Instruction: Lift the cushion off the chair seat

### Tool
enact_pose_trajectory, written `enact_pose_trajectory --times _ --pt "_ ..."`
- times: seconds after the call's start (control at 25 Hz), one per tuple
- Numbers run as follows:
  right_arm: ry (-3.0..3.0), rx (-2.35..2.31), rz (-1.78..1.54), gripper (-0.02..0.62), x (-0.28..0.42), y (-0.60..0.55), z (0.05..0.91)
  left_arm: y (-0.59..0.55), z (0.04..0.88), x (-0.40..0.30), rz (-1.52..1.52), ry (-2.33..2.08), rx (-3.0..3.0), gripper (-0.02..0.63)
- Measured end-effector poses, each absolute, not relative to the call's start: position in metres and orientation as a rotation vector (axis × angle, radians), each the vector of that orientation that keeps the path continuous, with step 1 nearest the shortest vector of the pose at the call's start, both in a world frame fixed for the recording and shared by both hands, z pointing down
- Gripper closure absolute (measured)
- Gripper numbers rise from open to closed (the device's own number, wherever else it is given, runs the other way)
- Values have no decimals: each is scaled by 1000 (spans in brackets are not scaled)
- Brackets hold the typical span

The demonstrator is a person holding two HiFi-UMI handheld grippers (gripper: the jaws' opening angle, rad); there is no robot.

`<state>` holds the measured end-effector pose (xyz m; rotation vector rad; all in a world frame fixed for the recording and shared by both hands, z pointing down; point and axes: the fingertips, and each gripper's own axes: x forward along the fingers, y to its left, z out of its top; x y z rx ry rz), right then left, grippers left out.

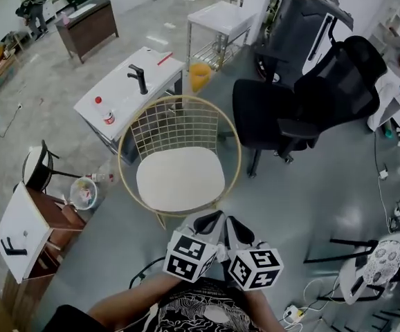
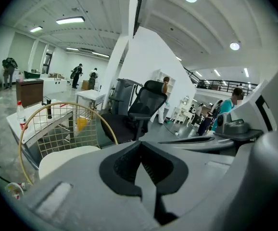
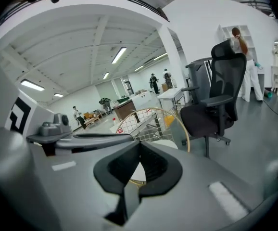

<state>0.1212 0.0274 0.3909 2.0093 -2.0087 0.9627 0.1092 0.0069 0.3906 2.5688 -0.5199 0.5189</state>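
Grey hall floor all round, and the cream cushion lies flat on the seat of the gold wire chair right ahead of me. Both tongs hover side by side just short of its front edge. My left gripper is pinched together on nothing, and my right gripper is the same, jaws closed and empty.

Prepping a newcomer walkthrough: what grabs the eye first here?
The gold wire chair at centre, its cream cushion lying on the seat. Below it, the left gripper and right gripper sit side by side, fingers shut, short of the cushion. A black office chair stands to the right.
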Motion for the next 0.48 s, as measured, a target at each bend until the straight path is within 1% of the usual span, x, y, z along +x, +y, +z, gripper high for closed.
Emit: enact_pose_trajectory --times 0.24,0.48 --pt "-2125 1832 972 600 102 10 401 -5 405 83 474 -679 2470 615" --pt "-2243 1615 997 600 108 11 420 -3 430 78 407 -866 2307 611"
